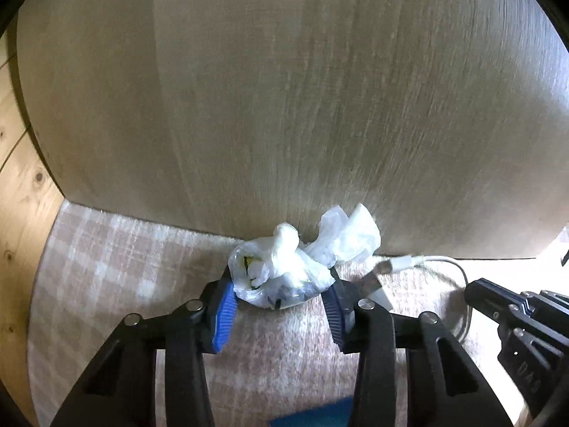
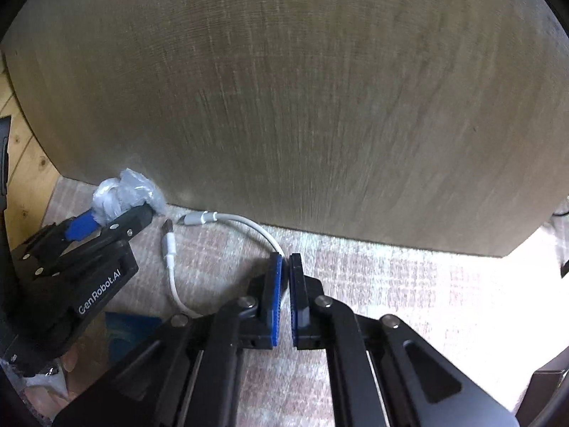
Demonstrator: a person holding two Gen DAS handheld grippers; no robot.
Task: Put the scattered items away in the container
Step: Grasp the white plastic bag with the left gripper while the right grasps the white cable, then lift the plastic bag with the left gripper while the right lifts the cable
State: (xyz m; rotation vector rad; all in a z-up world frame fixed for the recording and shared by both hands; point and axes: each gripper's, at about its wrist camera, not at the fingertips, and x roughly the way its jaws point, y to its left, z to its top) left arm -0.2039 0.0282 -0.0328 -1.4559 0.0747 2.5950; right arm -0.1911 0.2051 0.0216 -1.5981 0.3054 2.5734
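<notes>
Two grippers, two items: the left gripper (image 1: 282, 293) brackets the knotted plastic bag (image 1: 281, 270), pads touching its sides. Right gripper (image 2: 286, 267), nearer the white cable (image 2: 227, 219), is clenched on its loop, which trails leftward.

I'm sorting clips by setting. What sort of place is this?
Probably a home room, at floor level: a checked rug over pine floorboards, a wood-grain furniture panel, and a white charging cable.
</notes>
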